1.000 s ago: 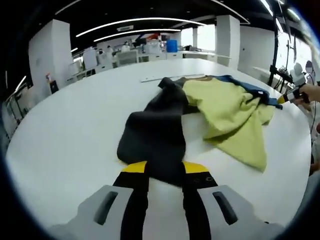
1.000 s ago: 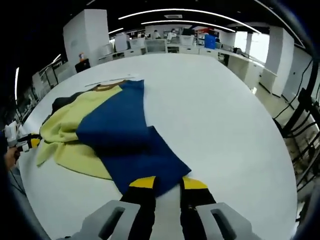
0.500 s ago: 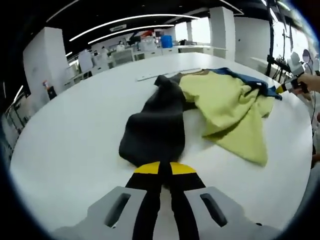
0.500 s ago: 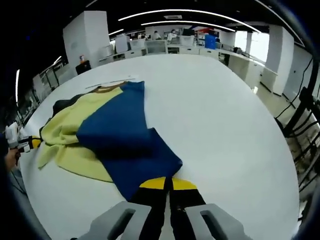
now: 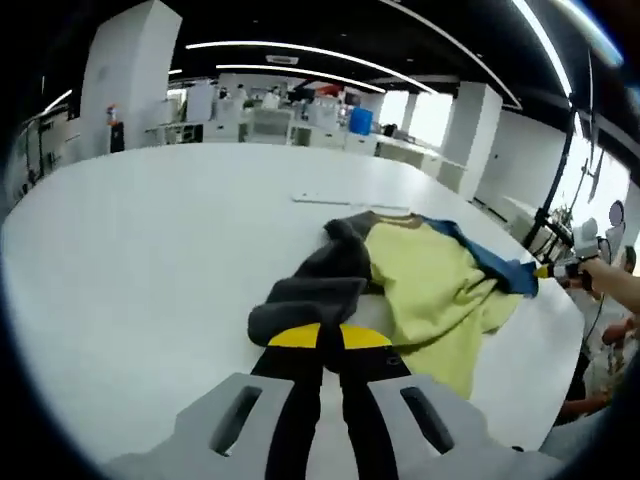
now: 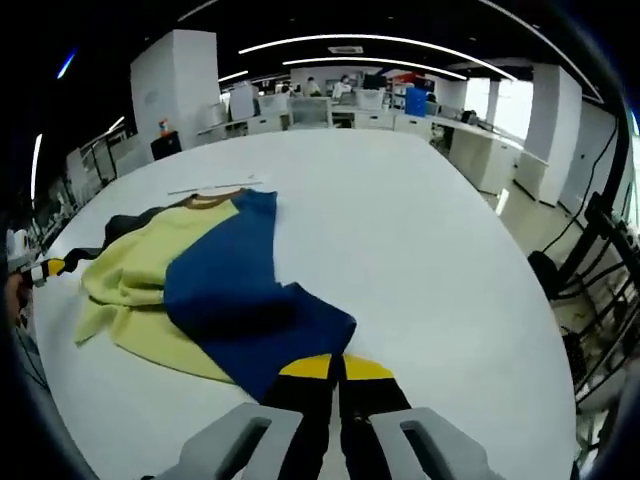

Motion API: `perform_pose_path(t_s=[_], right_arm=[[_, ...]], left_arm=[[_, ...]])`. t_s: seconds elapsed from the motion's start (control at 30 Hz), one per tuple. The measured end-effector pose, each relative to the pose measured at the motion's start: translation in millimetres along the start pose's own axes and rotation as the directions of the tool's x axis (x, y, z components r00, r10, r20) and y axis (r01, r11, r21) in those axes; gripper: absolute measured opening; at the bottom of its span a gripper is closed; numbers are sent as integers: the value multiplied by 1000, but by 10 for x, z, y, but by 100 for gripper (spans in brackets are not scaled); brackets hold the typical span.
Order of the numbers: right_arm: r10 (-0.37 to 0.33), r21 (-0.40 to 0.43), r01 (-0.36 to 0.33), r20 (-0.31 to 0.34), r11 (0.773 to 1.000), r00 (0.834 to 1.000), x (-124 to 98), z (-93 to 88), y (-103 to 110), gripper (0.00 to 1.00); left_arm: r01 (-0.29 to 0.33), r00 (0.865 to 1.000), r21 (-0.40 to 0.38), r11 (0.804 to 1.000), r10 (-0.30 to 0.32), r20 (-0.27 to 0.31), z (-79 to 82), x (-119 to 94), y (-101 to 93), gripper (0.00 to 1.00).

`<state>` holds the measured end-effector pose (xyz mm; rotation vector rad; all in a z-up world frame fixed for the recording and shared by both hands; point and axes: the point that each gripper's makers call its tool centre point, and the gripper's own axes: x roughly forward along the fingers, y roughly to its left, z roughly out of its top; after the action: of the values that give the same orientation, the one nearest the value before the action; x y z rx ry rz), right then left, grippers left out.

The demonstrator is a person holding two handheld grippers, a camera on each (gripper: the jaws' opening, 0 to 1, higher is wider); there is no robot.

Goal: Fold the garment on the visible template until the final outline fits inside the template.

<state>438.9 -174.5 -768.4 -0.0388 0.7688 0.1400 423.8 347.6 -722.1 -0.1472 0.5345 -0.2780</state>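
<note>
A garment lies crumpled on the white table (image 5: 120,260): yellow body (image 5: 430,290), dark grey sleeve (image 5: 310,290), blue sleeve (image 6: 250,300). My left gripper (image 5: 328,335) is shut on the end of the dark sleeve, which bunches up in front of its jaws. The blue sleeve's end is pinched in my right gripper (image 6: 335,365), which is shut. In the left gripper view the right gripper (image 5: 560,268) shows at the far right by the blue edge (image 5: 490,260). In the right gripper view the left gripper (image 6: 45,268) sits at the far left, beside the yellow body (image 6: 150,270) and the dark sleeve (image 6: 125,225).
A thin white strip (image 5: 340,200) lies on the table just beyond the collar, also visible as the strip (image 6: 215,187). A person's hand (image 5: 612,280) holds the right gripper. Desks and pillars stand far behind. The table edge (image 6: 560,380) curves off to the right.
Both grippers went from open around the sleeve ends to shut on them. The left gripper has since drawn the dark sleeve in, so it is now bunched and shorter.
</note>
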Motion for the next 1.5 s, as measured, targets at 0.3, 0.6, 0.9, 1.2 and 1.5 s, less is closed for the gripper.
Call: perform_pose_path(t_s=[0.3, 0.6, 0.9, 1.2, 1.5], right_arm=[[-42, -6, 42, -1, 999, 999, -83, 27, -243, 0], [-104, 14, 104, -11, 994, 994, -161, 7, -573, 0], [-155, 21, 156, -38, 988, 987, -161, -60, -819, 0], [-192, 28, 193, -46, 981, 980, -146, -82, -1021, 0], [-241, 17, 242, -62, 970, 969, -133, -111, -1240, 0]], left_arm=[[-15, 997, -115, 993, 23, 71, 194, -181, 30, 3], [-111, 982, -344, 932, 157, 108, 219, -297, 382, 3], [-236, 955, -439, 867, 289, 58, 106, -269, 857, 3], [-328, 934, -349, 878, 357, 18, 81, -160, 1164, 1], [-412, 910, -155, 898, 412, -32, 93, -37, 1410, 0]])
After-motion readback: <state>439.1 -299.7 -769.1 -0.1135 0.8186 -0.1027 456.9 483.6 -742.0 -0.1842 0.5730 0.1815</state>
